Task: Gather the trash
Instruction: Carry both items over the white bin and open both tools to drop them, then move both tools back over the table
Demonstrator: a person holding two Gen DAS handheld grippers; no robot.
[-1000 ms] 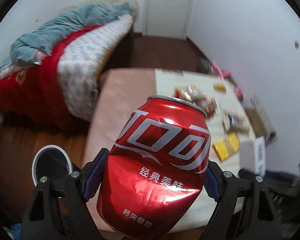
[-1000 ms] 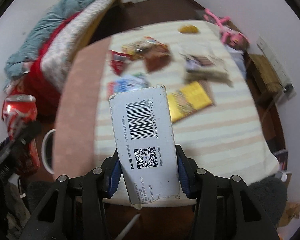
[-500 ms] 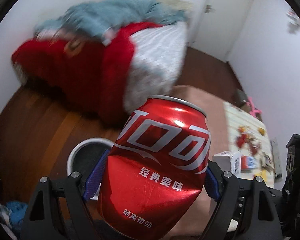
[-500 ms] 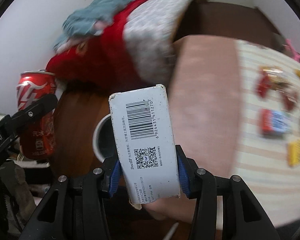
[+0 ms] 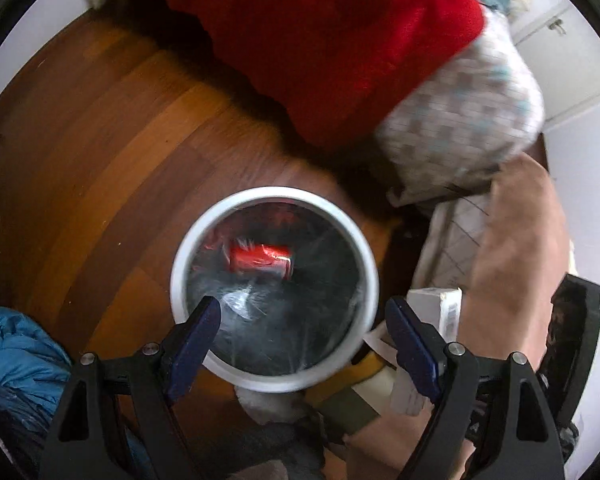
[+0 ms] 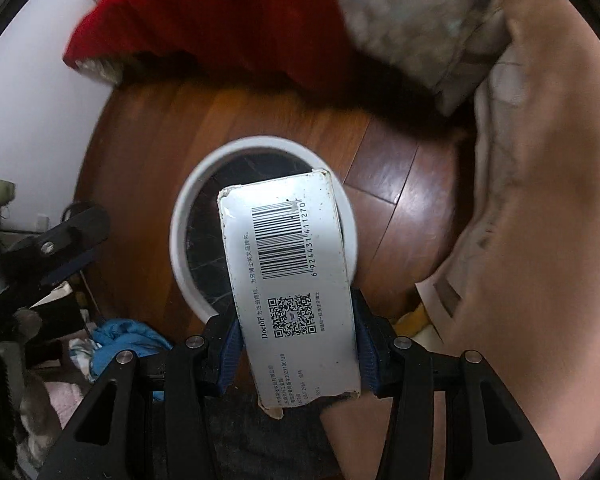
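Observation:
A round white trash bin [image 5: 204,224] with a black liner stands on the wooden floor. The red cola can [image 5: 260,261] lies inside it. My left gripper [image 5: 302,334] hangs over the bin's near rim, open and empty. My right gripper [image 6: 298,344] is shut on a white barcode box [image 6: 288,264] and holds it over the bin [image 6: 188,196] in the right wrist view. The box's end [image 5: 434,304] also shows in the left wrist view. The left gripper [image 6: 56,248] shows at the left edge of the right wrist view.
Red [image 5: 320,40] and grey-checked [image 5: 460,120] bedding hangs over the bed edge behind the bin. A tan-covered table edge [image 6: 540,240] is at the right. Blue cloth [image 5: 16,364] and clutter lie on the floor at the left.
My left gripper has opened and the cola can has dropped into the bin. Both grippers swung from the table to above the bin; the right one still holds the box.

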